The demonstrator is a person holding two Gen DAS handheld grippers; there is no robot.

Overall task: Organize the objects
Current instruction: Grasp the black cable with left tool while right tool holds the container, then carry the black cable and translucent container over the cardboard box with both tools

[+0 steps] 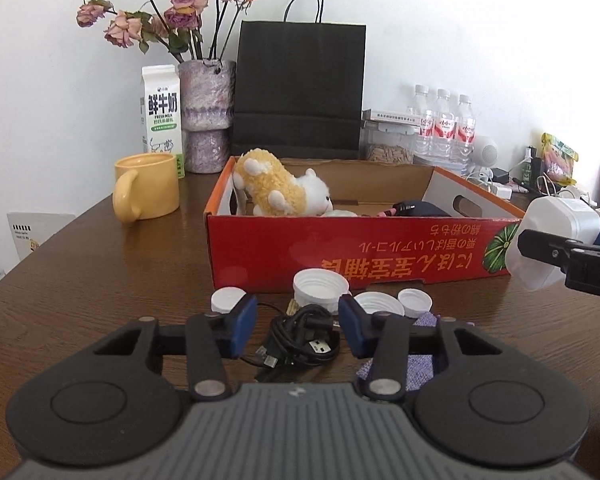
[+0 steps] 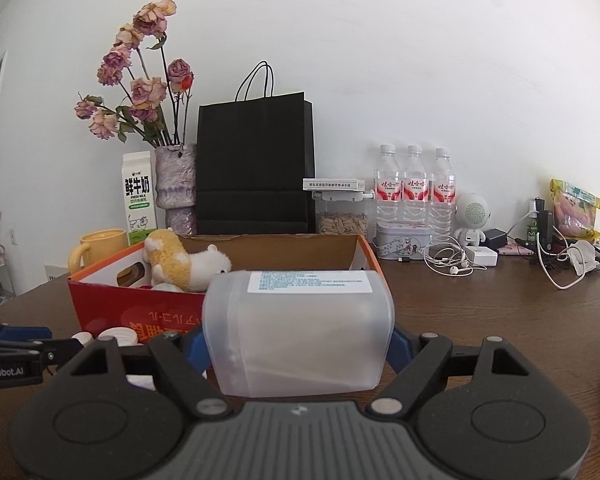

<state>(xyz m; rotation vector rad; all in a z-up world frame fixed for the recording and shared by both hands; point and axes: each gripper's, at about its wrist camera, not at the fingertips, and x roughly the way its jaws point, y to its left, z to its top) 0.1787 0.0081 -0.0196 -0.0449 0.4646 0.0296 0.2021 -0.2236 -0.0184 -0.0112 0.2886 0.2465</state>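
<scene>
A coiled black USB cable (image 1: 304, 340) lies on the brown table between the blue pads of my left gripper (image 1: 298, 330). The right pad reaches the bundle and a small gap shows at the left pad, so the jaws stand open around it. Several white caps (image 1: 320, 288) lie just beyond, in front of the red cardboard box (image 1: 340, 248). The box holds a yellow-and-white plush toy (image 1: 276, 188) and a dark item. My right gripper (image 2: 299, 348) is shut on a translucent white plastic container (image 2: 300, 320), held low near the box's right corner.
A purple cloth (image 1: 420, 364) lies under the left gripper's right finger. A yellow mug (image 1: 148, 186), milk carton (image 1: 162, 116), vase of dried roses (image 1: 206, 100) and black paper bag (image 1: 300, 88) stand behind the box. Water bottles (image 2: 414, 188), a tin, earphones and chargers crowd the back right.
</scene>
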